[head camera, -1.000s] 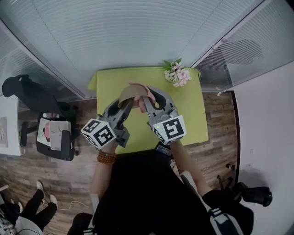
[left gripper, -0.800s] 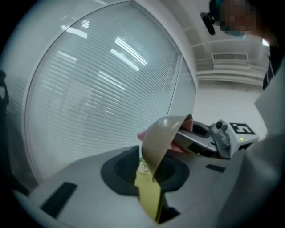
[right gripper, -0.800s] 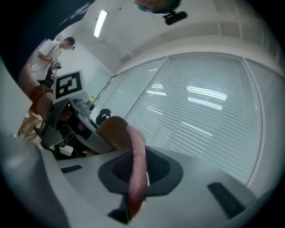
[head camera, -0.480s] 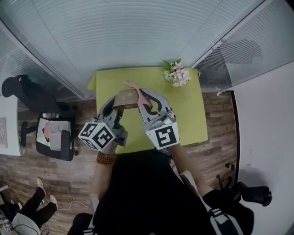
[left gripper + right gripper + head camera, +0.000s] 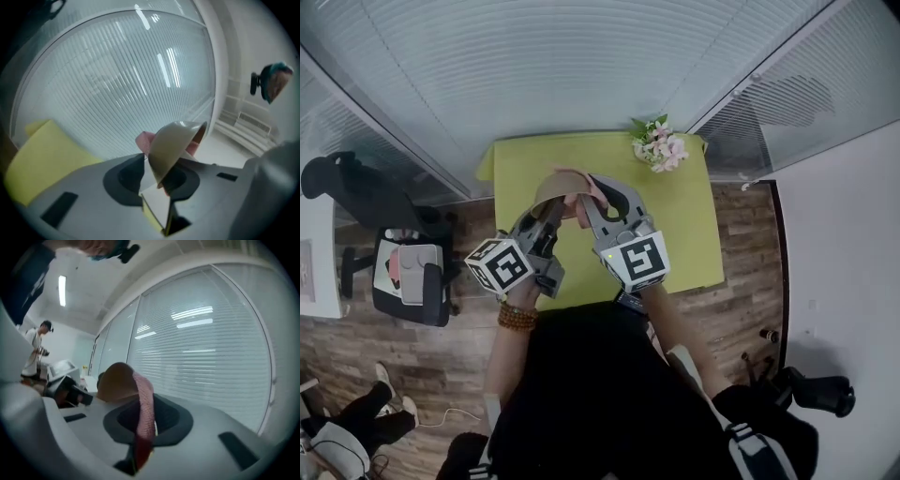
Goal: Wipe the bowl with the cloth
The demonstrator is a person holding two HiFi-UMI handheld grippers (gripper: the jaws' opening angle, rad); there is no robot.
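Note:
A tan bowl [image 5: 557, 187] hangs tilted above the green table [image 5: 680, 234]. My left gripper [image 5: 553, 210] is shut on the bowl's rim [image 5: 158, 169]; its jaws closed on it and have just eased a little wider. In the left gripper view the bowl's outside [image 5: 171, 143] faces me. My right gripper [image 5: 584, 202] is shut on a pink cloth [image 5: 145, 411], which stands up between its jaws. The cloth [image 5: 577, 200] lies against the bowl [image 5: 114, 380] at its open side, and a pink fold [image 5: 144, 139] peeks out behind the bowl.
A bunch of pink and white flowers [image 5: 659, 148] lies at the table's far right corner. A black office chair [image 5: 352, 192] and a stool with a grey device [image 5: 414, 278] stand left of the table. Glass walls with blinds run behind. Another person [image 5: 37, 352] stands far off.
The left jaws, spread wide a second ago, now pinch the bowl's rim. The bowl has tipped from mouth-up to tilted, and both grippers shifted slightly with the cloth still at the bowl.

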